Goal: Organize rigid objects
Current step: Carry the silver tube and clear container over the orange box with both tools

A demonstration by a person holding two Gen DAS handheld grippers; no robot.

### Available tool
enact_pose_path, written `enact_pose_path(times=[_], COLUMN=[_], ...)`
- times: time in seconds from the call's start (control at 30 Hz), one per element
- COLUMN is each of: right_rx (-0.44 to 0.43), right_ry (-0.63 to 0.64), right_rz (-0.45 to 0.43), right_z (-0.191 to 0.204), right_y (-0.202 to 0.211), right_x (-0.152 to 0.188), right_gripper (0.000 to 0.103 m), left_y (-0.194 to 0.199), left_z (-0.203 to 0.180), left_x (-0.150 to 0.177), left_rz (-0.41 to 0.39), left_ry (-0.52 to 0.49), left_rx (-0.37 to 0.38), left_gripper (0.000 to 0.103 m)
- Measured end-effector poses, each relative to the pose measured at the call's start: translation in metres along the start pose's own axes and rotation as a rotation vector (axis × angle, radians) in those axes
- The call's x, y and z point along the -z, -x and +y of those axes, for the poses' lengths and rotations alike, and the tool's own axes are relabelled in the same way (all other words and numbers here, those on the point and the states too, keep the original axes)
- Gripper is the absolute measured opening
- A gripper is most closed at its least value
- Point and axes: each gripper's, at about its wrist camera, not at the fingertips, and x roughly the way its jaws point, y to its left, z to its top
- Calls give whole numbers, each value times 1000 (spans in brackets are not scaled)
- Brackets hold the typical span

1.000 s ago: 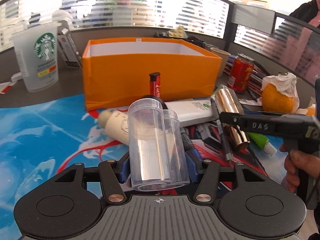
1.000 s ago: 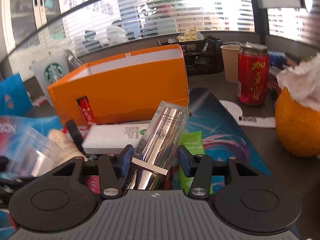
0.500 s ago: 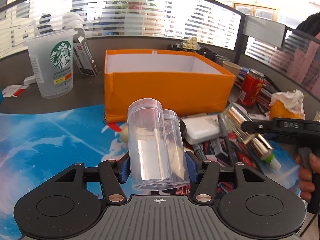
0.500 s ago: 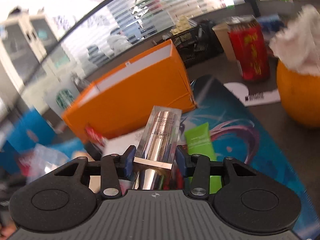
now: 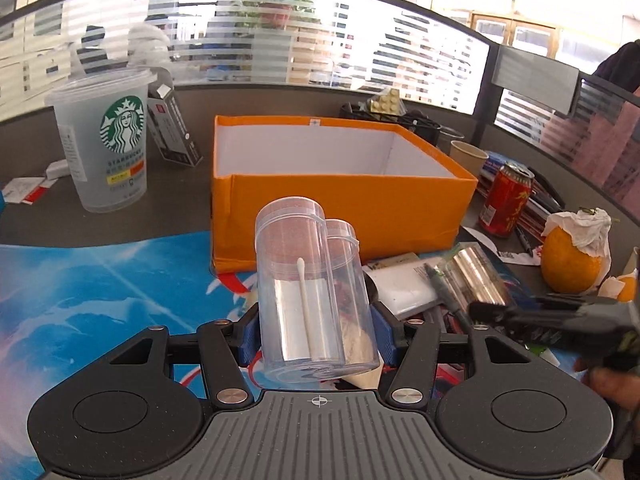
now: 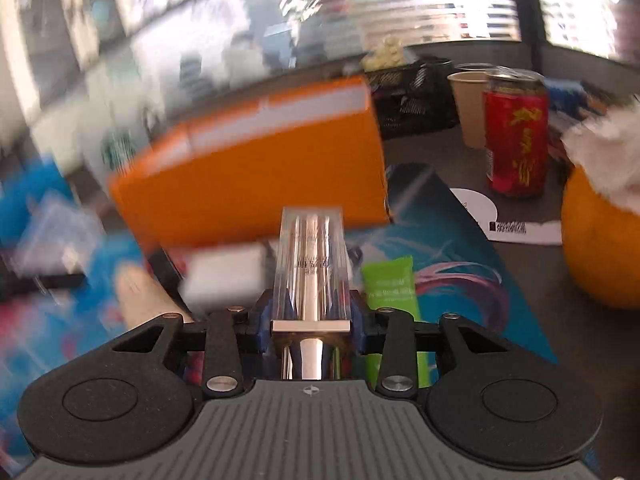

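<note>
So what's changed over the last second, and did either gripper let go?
Neither. The right gripper has just been closing and is clamped on the silver bottle, now lifted straighter. The left gripper rose, so the orange box interior shows. Its hold on the clear container is unchanged.

Clear plastic cup [image 5: 105, 148]: green siren logo, "STARBUCKS" beneath. Red drink can [image 6: 516, 132]: yellow Chinese characters down its side. Other print on tabletop items too small or blurred.
</note>
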Motion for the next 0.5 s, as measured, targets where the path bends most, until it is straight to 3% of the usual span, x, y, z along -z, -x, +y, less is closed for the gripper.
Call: enact_pose_path(times=[0.1, 0.2, 0.5], right_rx=[17, -43, -465], right_ry=[28, -81, -749], right_rz=[-16, -15, 71], right_z=[2, -13, -91], right_y=[-2, -3, -10], right_x=[4, 3, 17], right_gripper=[35, 35, 35], left_y=[3, 4, 2], left_z=[0, 2, 0], left_x=[-2, -5, -17], left_rz=[-10, -12, -20], left_ry=[-12, -17, -27], left_rx=[-3, -16, -13], left_gripper=[54, 54, 54])
